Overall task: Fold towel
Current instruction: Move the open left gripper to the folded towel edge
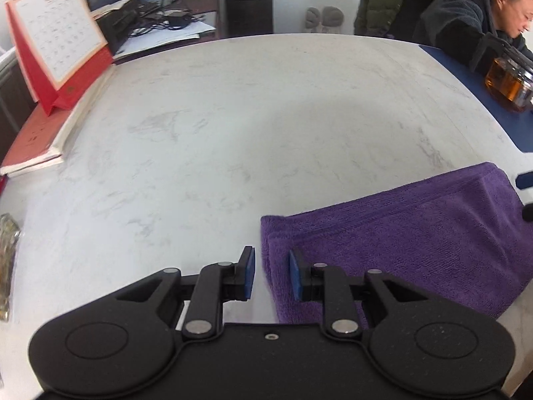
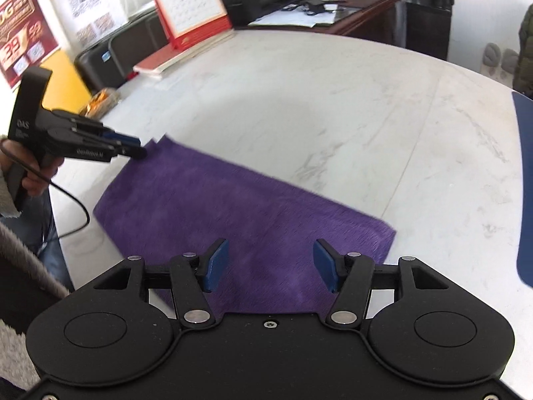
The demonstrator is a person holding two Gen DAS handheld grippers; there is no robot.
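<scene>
A purple towel [image 1: 416, 233] lies folded flat on the white marble table [image 1: 233, 116]. In the right wrist view the towel [image 2: 250, 216] runs diagonally under my right gripper [image 2: 271, 263], which hovers above its near part, open, with nothing between the blue pads. My left gripper [image 1: 272, 275] stands over the towel's left edge with its jaws only a narrow gap apart; the pads press on nothing. From the right wrist view the left gripper [image 2: 138, 148], held by a hand, has its tips at the towel's far left corner.
A red desk calendar [image 1: 56, 33] and a stack of books [image 1: 40, 140] sit along the table's left side. A glass teapot [image 1: 506, 83] stands on a blue mat [image 1: 483, 100] at far right, where a person [image 1: 483, 16] sits. A snack packet [image 1: 6, 260] lies near the left edge.
</scene>
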